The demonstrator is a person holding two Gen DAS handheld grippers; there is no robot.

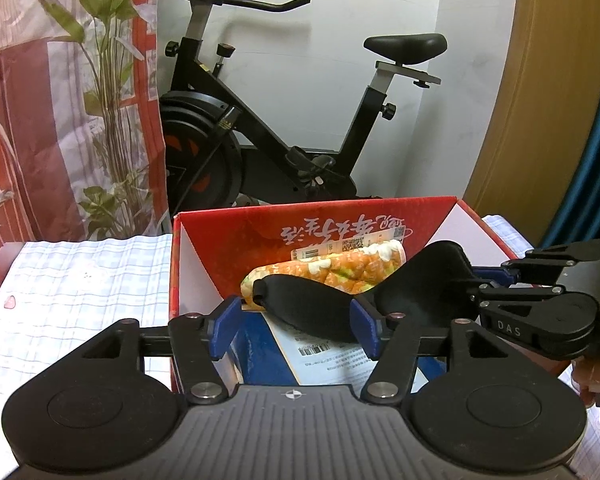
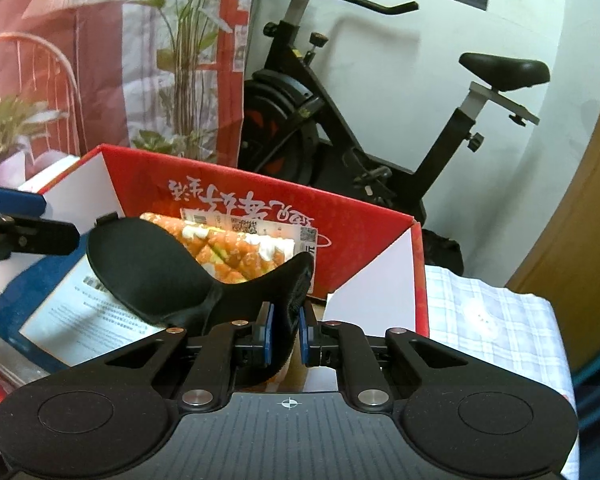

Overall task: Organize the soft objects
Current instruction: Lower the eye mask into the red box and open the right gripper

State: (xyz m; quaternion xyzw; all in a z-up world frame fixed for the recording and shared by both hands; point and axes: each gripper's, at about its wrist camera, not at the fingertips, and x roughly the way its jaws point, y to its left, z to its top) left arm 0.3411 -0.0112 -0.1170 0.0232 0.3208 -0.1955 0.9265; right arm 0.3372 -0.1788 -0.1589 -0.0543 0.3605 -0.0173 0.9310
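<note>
The right hand-held gripper (image 2: 286, 330) is closed on one end of a black, butterfly-shaped padded eye mask (image 2: 152, 270), holding it above an open red cardboard box (image 2: 380, 256). The left hand-held gripper (image 1: 296, 326) is open around the mask's other lobe. A rolled orange quilted cloth (image 1: 340, 268) lies inside the box.

one red box (image 1: 316, 216), one black eye mask (image 1: 312, 308), one rolled quilted cloth (image 1: 340, 268), one exercise bike (image 1: 268, 120)

The black eye mask (image 1: 320, 308) covers part of the rolled orange cloth (image 1: 340, 270) and of the white leaflet (image 1: 332, 360) in the red box (image 1: 175, 272). The leaflet's print is too small to read. In the right wrist view, the left gripper (image 2: 12, 216) is cut off by the left edge.
</note>
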